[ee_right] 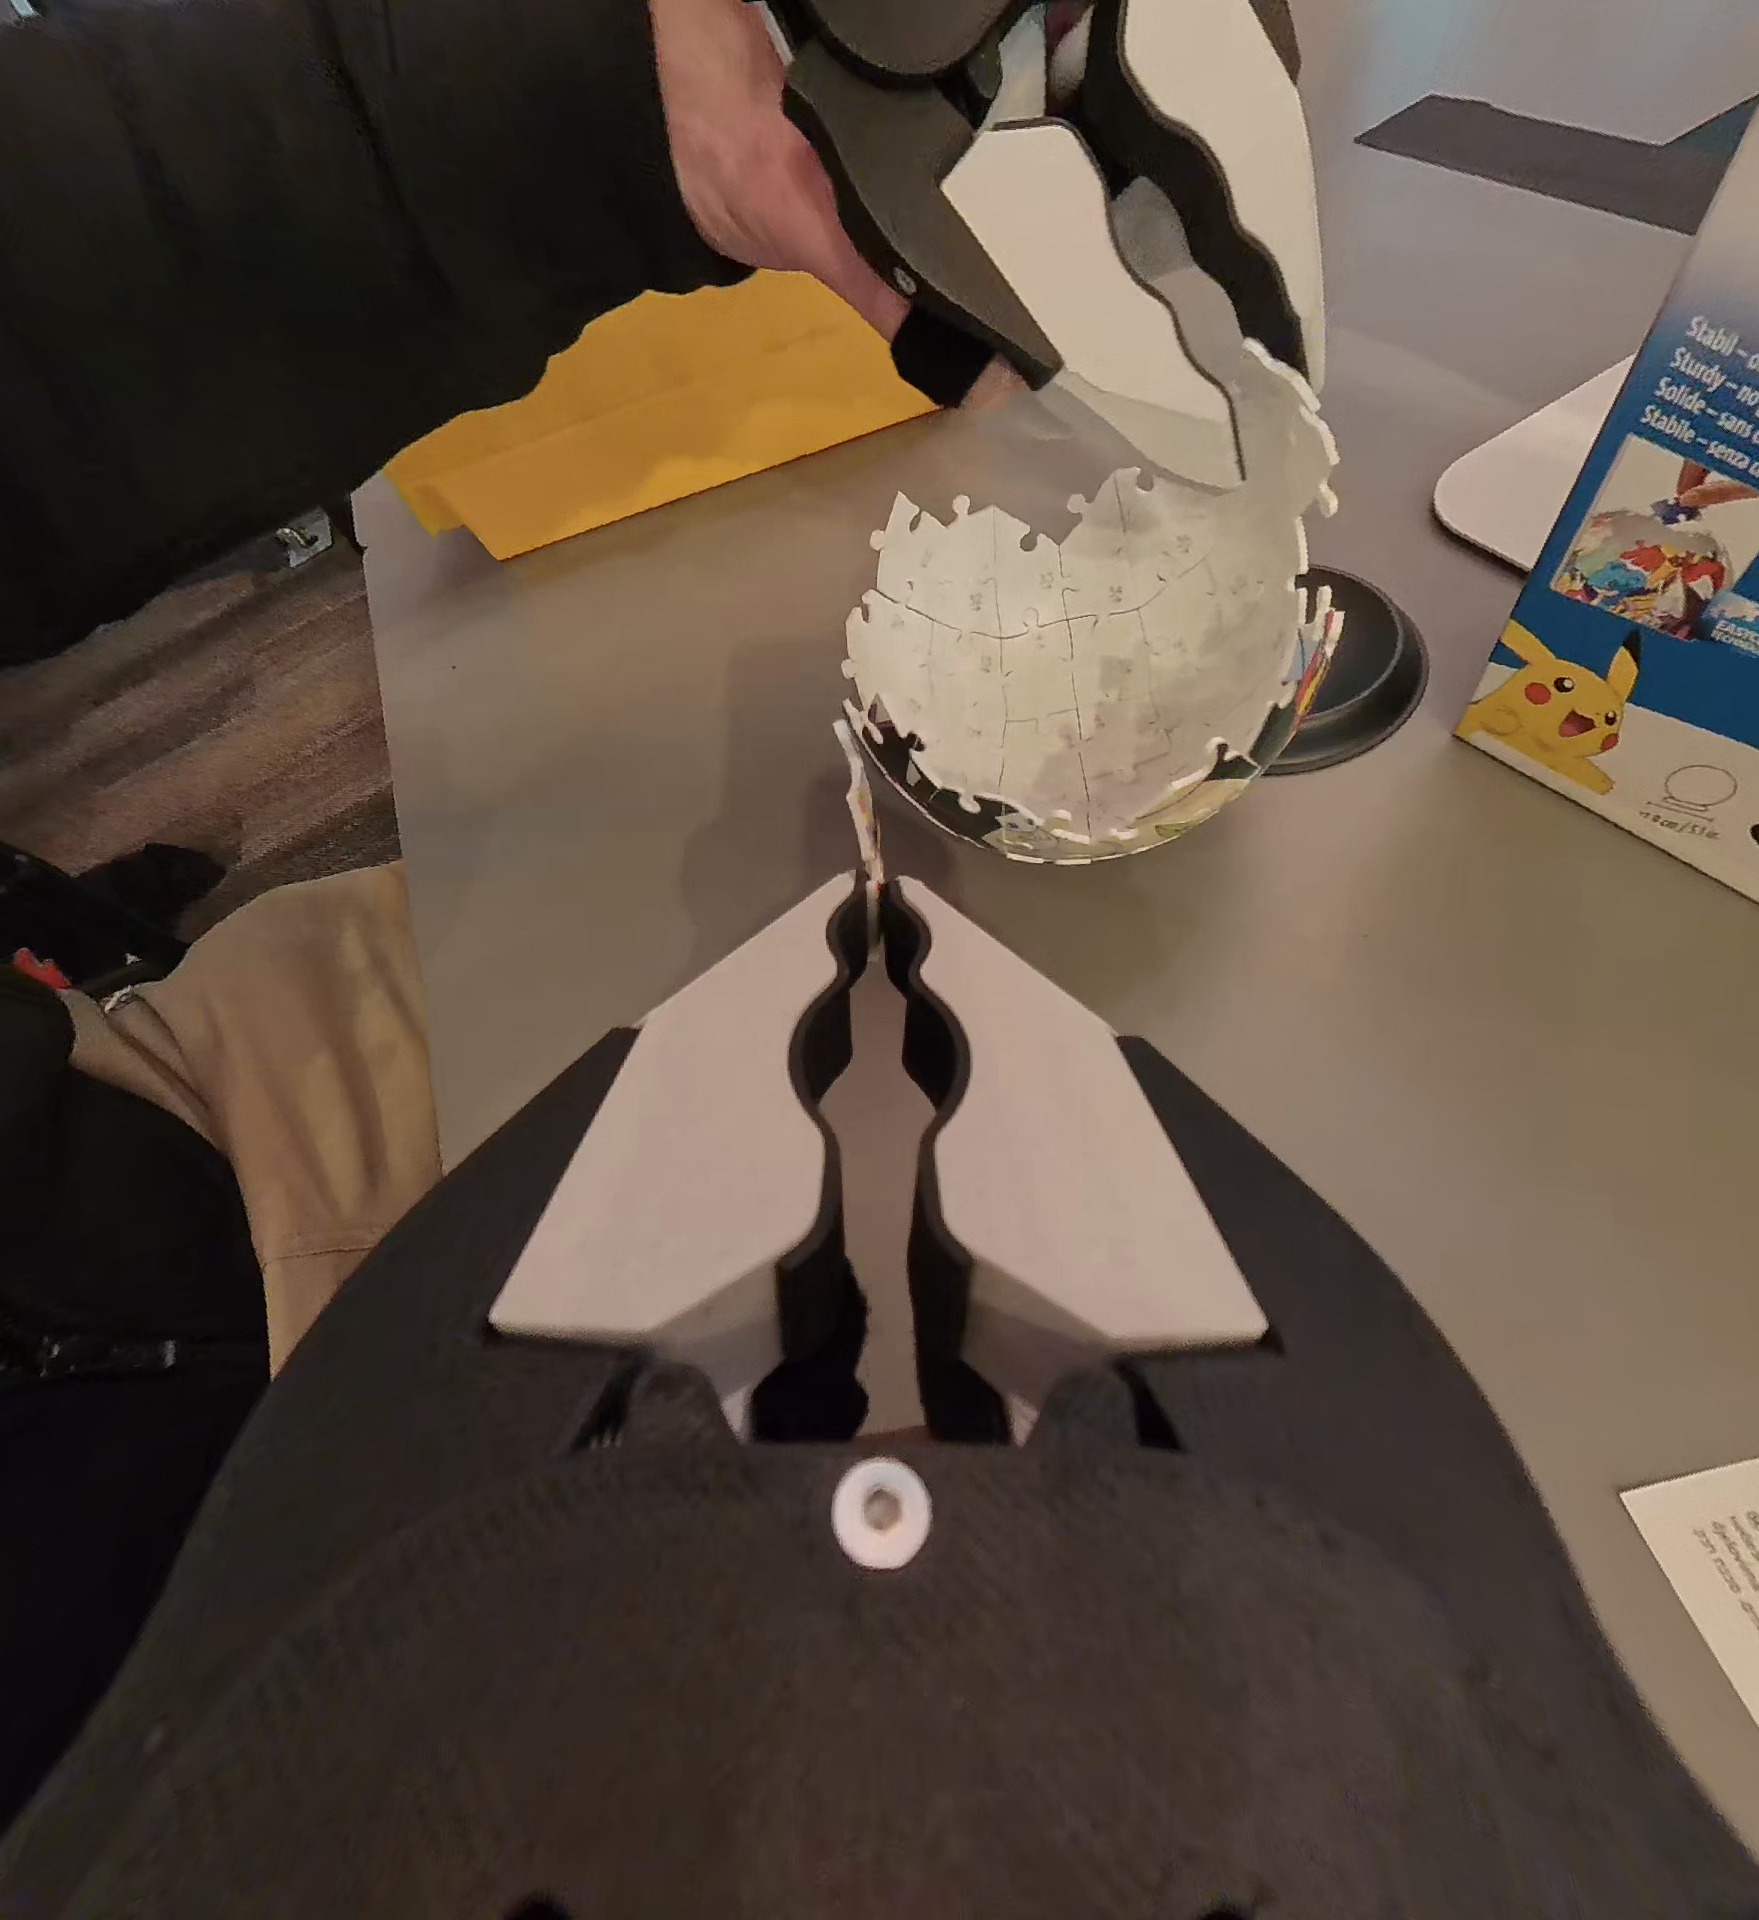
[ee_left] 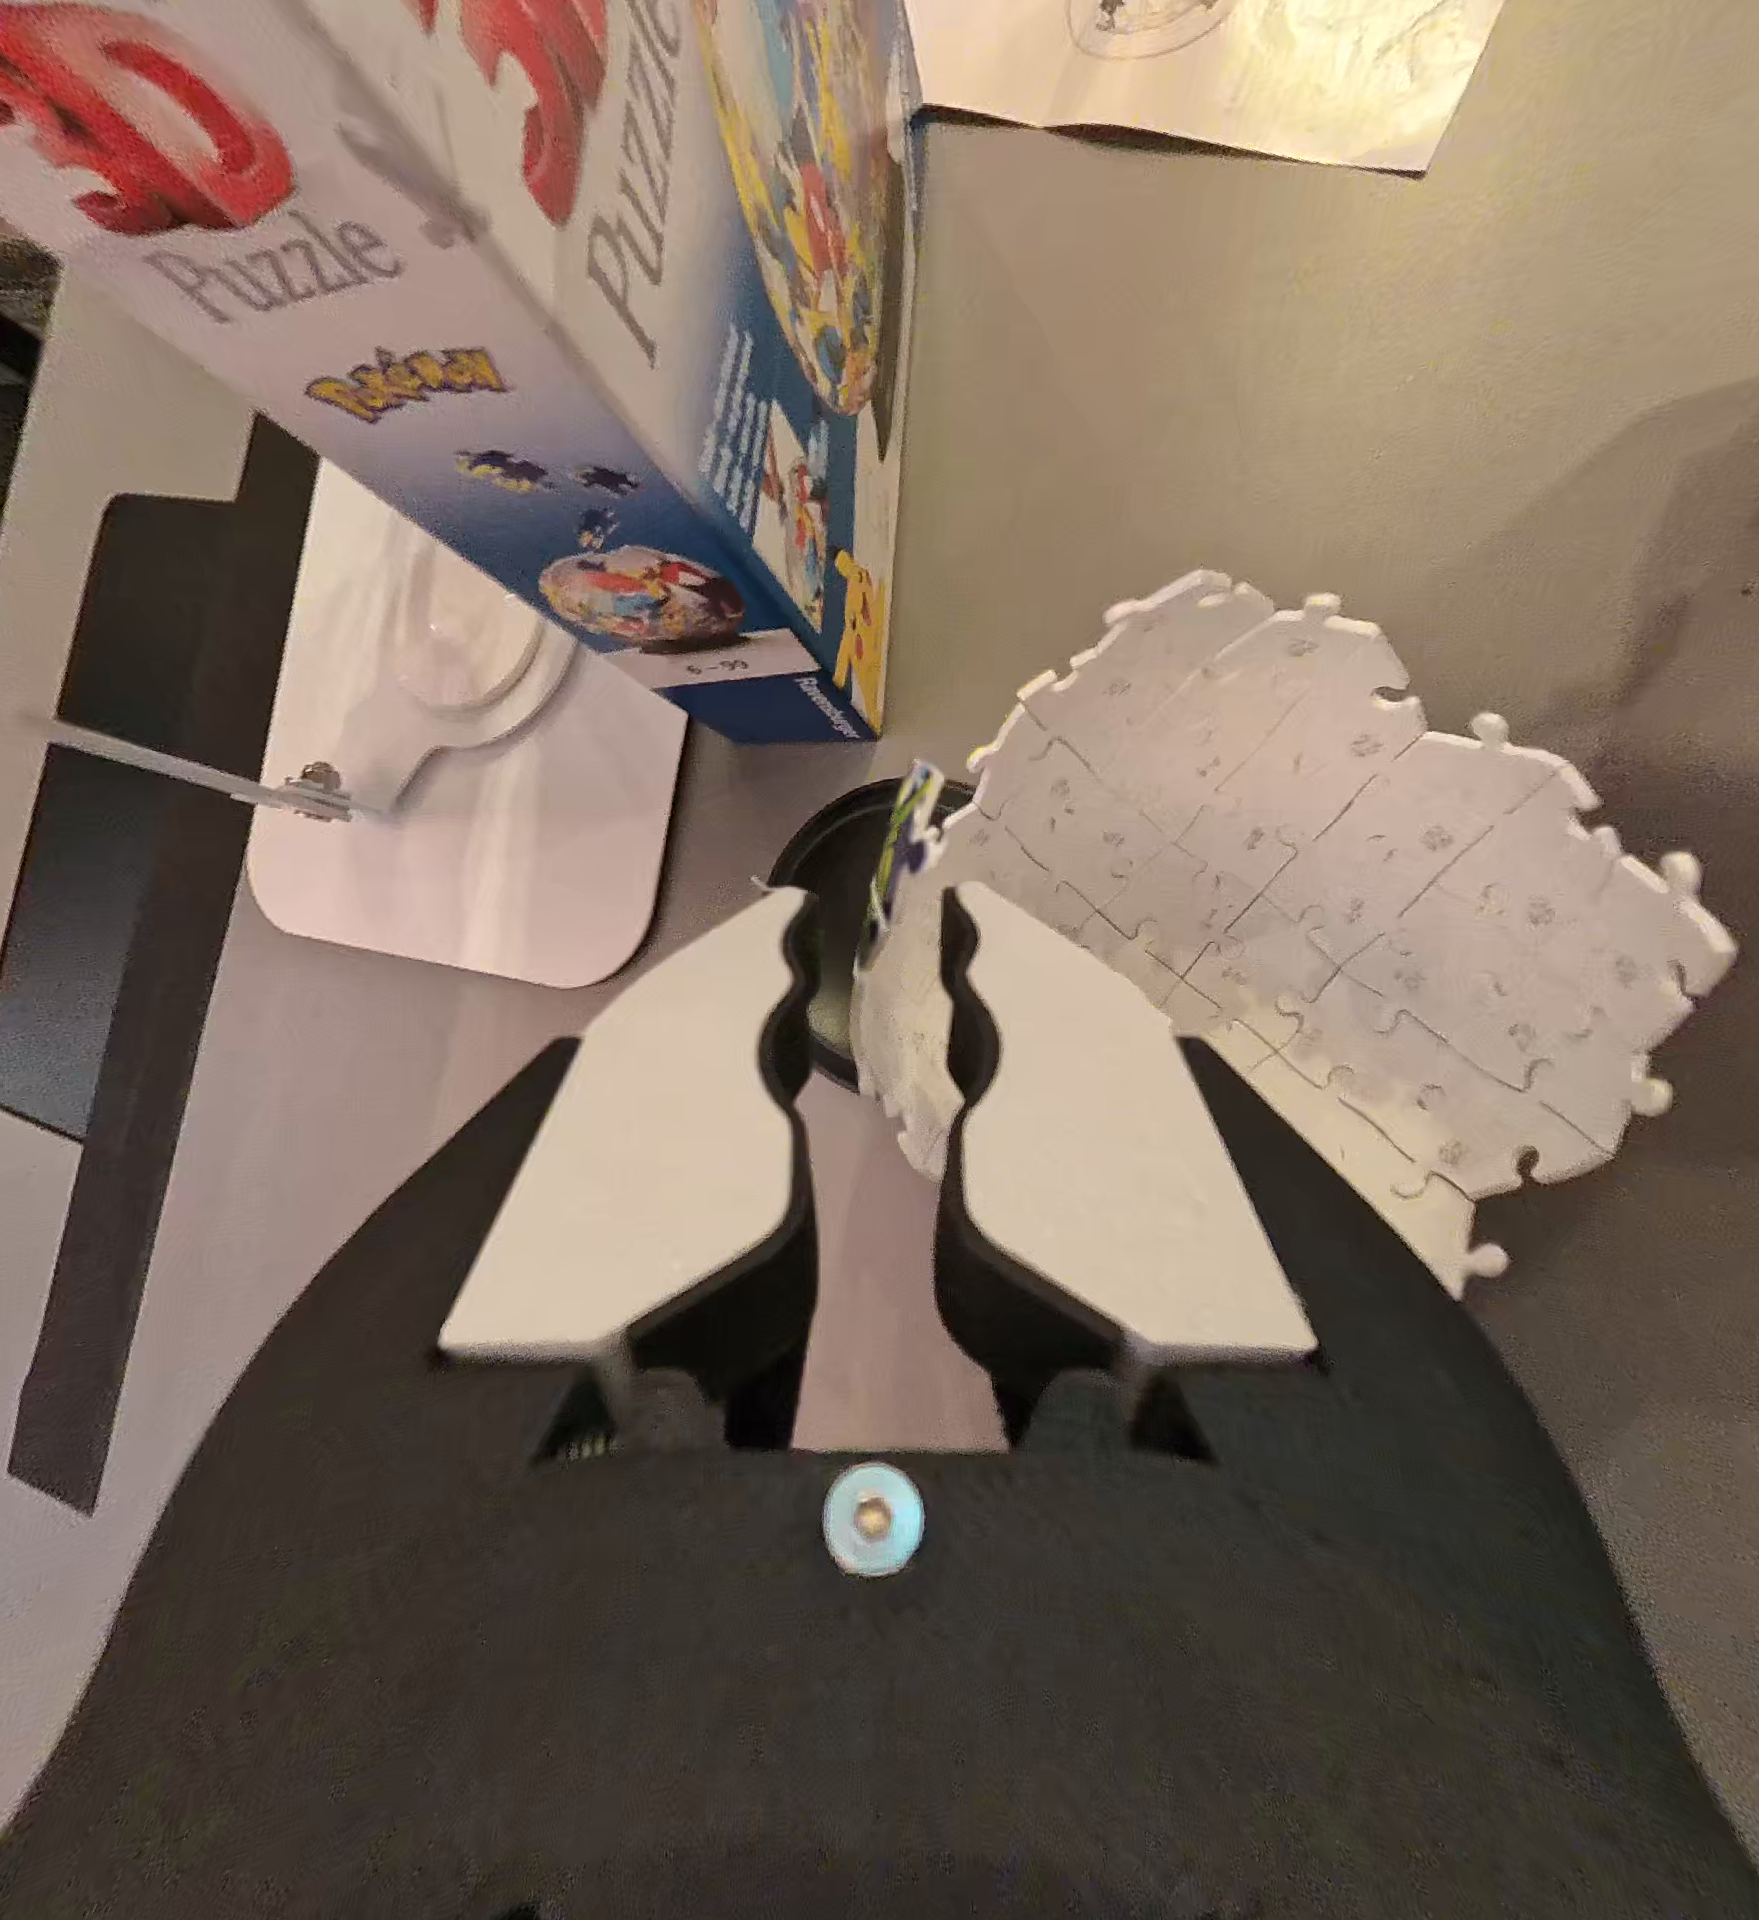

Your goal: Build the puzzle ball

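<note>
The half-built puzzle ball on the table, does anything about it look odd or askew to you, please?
Nothing looks damaged. The puzzle ball is an open shell tipped sideways, its blank inner face showing. The left tongs grip its upper rim. The black stand sits unused behind it. The right tongs pinch a loose piece.

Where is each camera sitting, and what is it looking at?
Left wrist view: on the left gripper, looking along its fingers at the half-built puzzle ball they grip, with the puzzle box beyond.
Right wrist view: on the right gripper, pinching a loose puzzle piece, facing the ball; a hand and black sleeve show.
Shared: ball, box, grey table.
</note>
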A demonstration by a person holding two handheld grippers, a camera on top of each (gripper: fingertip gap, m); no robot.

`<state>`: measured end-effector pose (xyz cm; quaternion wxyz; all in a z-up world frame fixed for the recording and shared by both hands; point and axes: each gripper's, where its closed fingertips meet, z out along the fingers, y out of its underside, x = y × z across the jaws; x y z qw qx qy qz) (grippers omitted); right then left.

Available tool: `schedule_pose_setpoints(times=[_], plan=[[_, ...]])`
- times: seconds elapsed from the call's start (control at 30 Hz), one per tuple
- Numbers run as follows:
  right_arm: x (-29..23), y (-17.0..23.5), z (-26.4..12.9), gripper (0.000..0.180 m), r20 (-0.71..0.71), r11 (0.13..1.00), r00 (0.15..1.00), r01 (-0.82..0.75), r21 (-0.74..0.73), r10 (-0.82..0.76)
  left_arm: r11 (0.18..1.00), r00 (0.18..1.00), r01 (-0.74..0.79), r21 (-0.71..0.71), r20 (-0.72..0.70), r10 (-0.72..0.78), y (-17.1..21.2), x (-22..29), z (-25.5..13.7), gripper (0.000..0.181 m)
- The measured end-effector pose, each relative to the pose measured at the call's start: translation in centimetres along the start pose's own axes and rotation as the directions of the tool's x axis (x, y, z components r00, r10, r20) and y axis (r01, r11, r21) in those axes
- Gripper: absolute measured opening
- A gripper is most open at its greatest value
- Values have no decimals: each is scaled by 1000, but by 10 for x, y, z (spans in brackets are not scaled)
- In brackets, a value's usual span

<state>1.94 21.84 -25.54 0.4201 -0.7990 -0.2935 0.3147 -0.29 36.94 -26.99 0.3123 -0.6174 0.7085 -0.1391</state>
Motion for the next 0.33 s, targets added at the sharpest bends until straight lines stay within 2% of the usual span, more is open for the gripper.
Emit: schedule_pose_setpoints(times=[0.1,0.33], plan=[[1,1,1,0,6,1000,1000,-5,1,5,1000,1000,4,-1,-15,-4,0,-1,6,5],[3,1,0,0,13,1000,1000,-22,8,22,998,994,55,-31,-96,-57,6,0,10,3]])
